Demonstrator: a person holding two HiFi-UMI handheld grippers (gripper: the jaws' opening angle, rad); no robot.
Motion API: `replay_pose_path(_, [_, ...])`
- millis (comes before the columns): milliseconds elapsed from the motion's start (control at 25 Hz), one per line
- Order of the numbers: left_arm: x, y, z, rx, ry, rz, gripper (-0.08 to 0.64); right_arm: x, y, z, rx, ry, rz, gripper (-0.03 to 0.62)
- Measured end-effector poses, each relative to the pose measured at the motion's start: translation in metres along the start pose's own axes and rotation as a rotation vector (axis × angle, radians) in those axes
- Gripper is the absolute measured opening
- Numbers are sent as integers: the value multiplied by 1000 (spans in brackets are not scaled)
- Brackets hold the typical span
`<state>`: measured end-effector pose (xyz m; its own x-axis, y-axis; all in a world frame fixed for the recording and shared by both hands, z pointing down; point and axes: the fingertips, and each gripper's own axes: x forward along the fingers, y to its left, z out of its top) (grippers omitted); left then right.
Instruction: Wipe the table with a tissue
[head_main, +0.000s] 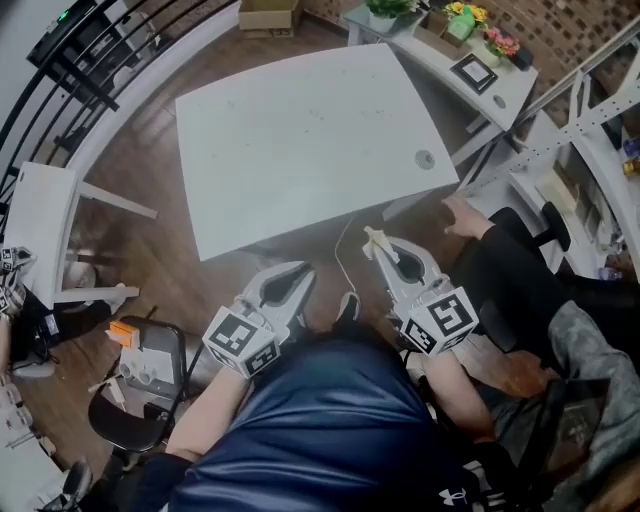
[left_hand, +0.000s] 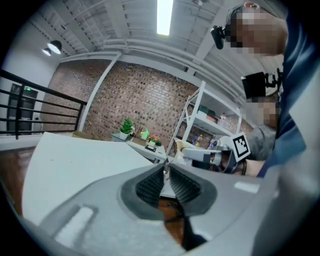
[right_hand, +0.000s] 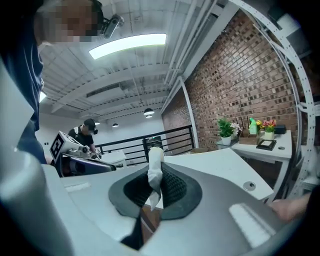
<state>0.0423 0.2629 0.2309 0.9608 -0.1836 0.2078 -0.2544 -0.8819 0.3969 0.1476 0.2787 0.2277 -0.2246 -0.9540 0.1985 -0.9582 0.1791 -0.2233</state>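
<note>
My right tool (head_main: 380, 245) clenches the tissue (right_hand: 156, 156); my left tool (left_hand: 166, 171), slightly parted, holds nothing. Both hang off the surface's (head_main: 300, 140) near edge; only the head view shows every edge.

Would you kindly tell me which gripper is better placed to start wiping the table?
Right: the right gripper pinches the white paper tissue in its fingers; the left gripper holds nothing.

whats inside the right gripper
A white tissue, pinched in the right gripper, whose jaws are shut on it. Its rolled end sticks up past the tips and a corner hangs below. The stretch inside the grip is covered; nothing else shows there.
</note>
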Motion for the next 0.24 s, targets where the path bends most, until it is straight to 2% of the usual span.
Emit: replay_pose_path(240, [-12, 9, 5, 16, -1, -45, 35, 1, 8, 14, -18, -35, -71, 18])
